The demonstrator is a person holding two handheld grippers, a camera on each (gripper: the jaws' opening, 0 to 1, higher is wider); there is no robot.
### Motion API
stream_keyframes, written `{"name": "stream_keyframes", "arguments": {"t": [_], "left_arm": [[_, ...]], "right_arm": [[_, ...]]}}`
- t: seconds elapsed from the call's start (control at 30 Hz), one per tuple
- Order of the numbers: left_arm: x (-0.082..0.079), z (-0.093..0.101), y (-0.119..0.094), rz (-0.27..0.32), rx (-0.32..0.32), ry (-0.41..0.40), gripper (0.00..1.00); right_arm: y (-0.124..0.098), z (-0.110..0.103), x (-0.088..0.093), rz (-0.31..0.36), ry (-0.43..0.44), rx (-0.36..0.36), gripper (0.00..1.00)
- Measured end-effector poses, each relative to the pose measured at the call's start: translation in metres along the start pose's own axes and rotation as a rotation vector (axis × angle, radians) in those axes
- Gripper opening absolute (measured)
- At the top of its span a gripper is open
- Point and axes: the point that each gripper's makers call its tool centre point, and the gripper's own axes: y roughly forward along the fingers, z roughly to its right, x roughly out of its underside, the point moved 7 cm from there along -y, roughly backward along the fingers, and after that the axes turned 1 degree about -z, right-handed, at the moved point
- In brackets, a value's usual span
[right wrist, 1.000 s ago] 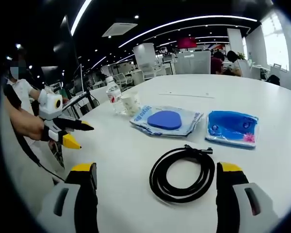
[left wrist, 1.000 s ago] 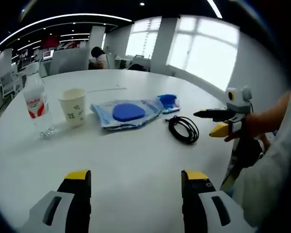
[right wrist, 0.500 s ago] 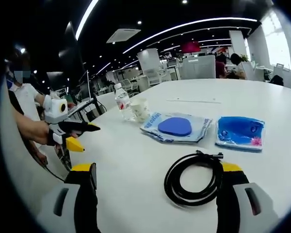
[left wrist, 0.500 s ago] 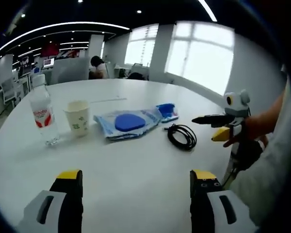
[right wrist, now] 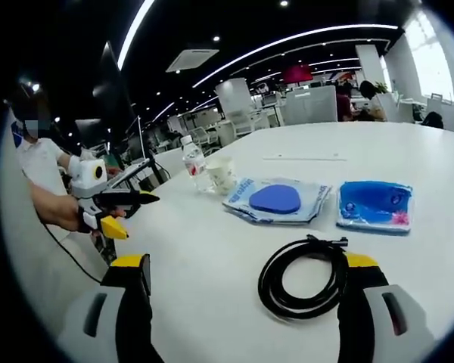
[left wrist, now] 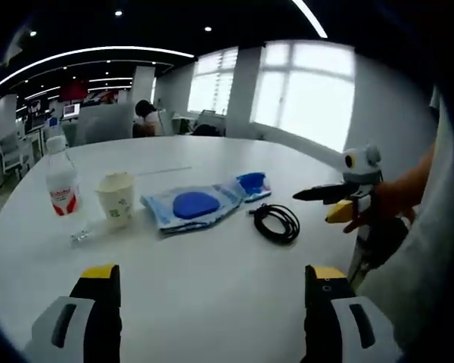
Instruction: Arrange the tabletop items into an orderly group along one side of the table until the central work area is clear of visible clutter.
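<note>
White table [left wrist: 212, 272], coiled cable [right wrist: 301, 274], bottle [left wrist: 62, 186]

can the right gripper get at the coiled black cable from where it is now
Probably yes. The coiled black cable lies on bare table just ahead of the open right gripper, with nothing between them.

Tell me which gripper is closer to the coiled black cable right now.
Right. The right gripper has the coiled black cable lying just ahead, between its open jaws. The left gripper is farther back across bare table, the cable beyond it and toward its right.
</note>
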Motion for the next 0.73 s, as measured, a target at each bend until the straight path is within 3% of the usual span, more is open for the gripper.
{"name": "stream_keyframes", "arguments": {"t": [0.73], "left_arm": [[0.0029, -0.0031, -0.0047, 0.021, -0.048, 0.01, 1.0]], "right_arm": [[-0.0005, -0.0017, 0.0026, -0.011, 0.009, -0.018, 1.0]]}}
